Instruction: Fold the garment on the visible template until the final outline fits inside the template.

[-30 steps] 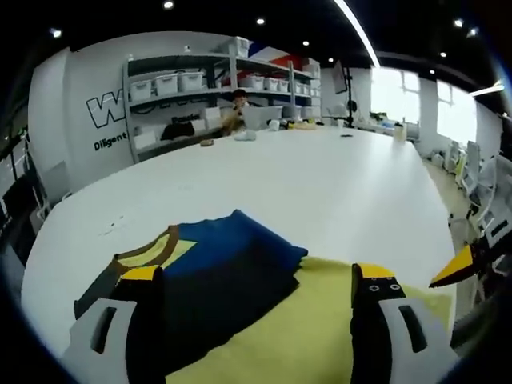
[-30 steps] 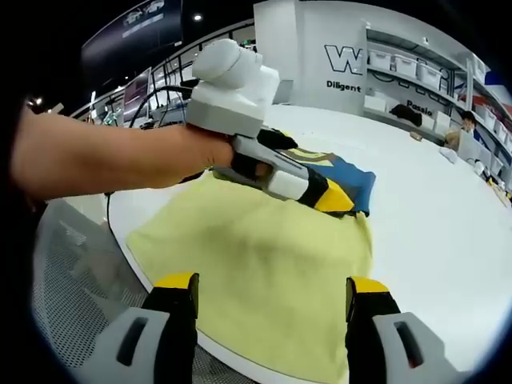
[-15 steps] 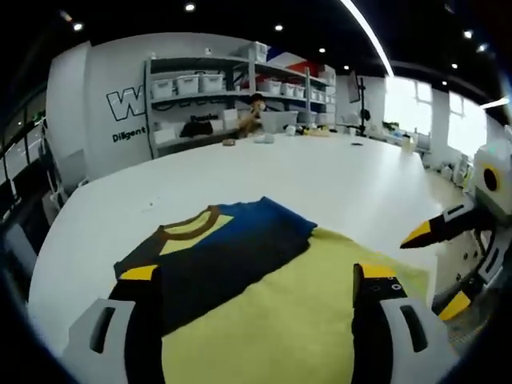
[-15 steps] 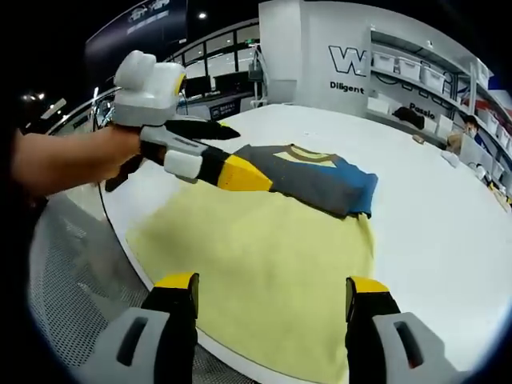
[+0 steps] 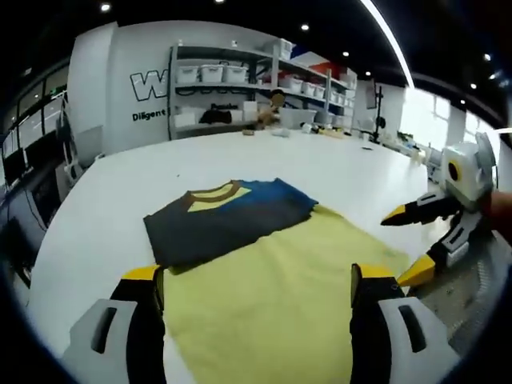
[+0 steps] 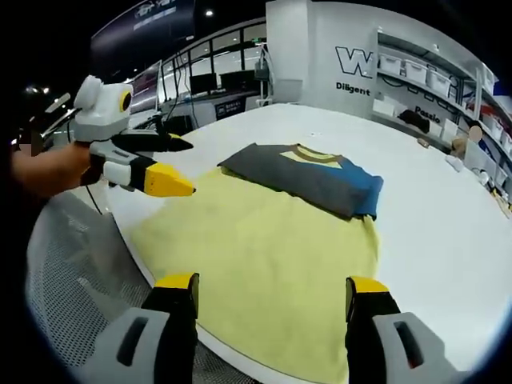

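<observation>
The folded garment (image 5: 228,216) is dark grey and blue with a yellow neck panel. It lies flat across the far edge of the yellow template cloth (image 5: 296,296). My left gripper (image 5: 258,277) is open and empty, held back over the near part of the cloth. The right gripper (image 5: 406,245) enters from the right, jaws apart. In the right gripper view the garment (image 6: 308,181) rests at the far end of the template (image 6: 264,264). My right gripper (image 6: 272,284) is open above the cloth's near edge. The left gripper (image 6: 182,168) hovers open at the left, apart from the garment.
The big white table (image 5: 336,172) stretches beyond the garment; its curved near edge (image 6: 120,232) runs by a grey mesh surface (image 6: 72,296). Shelves with bins (image 5: 240,84) and a seated person (image 5: 276,102) are at the far wall.
The left gripper has drawn back from the garment toward the table's edge, empty. The garment stays folded in place. Both views have pulled back a little.
</observation>
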Motion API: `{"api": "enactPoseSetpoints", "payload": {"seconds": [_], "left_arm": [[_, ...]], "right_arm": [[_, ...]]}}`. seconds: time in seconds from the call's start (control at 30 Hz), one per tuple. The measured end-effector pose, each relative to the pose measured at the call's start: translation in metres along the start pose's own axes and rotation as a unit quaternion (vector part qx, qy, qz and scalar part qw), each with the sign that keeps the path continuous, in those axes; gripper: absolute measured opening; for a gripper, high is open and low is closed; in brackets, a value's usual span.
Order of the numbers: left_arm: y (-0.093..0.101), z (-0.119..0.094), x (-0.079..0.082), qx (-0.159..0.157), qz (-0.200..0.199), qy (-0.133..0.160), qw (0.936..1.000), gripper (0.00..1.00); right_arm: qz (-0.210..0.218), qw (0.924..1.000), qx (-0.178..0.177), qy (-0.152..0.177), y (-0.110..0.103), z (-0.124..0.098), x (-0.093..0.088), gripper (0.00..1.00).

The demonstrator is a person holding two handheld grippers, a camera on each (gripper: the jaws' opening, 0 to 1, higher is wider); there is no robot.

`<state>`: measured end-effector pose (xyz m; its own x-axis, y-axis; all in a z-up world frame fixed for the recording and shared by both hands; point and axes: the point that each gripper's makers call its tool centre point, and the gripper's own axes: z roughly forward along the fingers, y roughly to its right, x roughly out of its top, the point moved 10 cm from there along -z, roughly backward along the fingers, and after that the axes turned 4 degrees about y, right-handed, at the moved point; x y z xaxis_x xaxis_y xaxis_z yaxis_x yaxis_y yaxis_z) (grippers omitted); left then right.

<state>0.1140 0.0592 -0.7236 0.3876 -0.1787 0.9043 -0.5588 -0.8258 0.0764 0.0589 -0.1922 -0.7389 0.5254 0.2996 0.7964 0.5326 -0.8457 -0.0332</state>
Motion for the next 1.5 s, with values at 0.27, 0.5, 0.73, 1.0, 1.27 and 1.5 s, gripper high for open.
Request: {"api": "enactPoseSetpoints", "payload": {"seconds": [0.27,0.5,0.73,1.0,1.27,1.5], "left_arm": [[0.003,-0.028,-0.014,-0.002,-0.023,-0.018,0.9996,0.90],[0.002,-0.051,-0.030,-0.018,-0.057,-0.070,0.9958,0.87],[-0.006,-0.062,-0.048,-0.014,-0.070,-0.140,0.9876,0.80],[-0.011,-0.066,-0.065,-0.010,-0.080,-0.240,0.9674,0.67],[-0.010,-0.065,-0.072,-0.020,-0.095,-0.259,0.9609,0.50],[-0.015,-0.061,-0.078,-0.009,-0.092,-0.276,0.9567,0.47]], "right_arm": [[-0.004,1.0000,0.005,-0.002,-0.002,0.000,0.000,0.76],[-0.004,0.9999,0.009,-0.005,-0.003,0.000,-0.001,0.76],[-0.009,0.9998,0.013,-0.016,-0.004,0.001,-0.002,0.76],[-0.004,0.9995,0.006,-0.029,0.002,-0.007,-0.004,0.74],[-0.015,0.9964,0.010,-0.083,0.007,-0.015,-0.014,0.59],[0.002,0.9934,-0.019,-0.113,0.027,-0.029,-0.024,0.53]]}}
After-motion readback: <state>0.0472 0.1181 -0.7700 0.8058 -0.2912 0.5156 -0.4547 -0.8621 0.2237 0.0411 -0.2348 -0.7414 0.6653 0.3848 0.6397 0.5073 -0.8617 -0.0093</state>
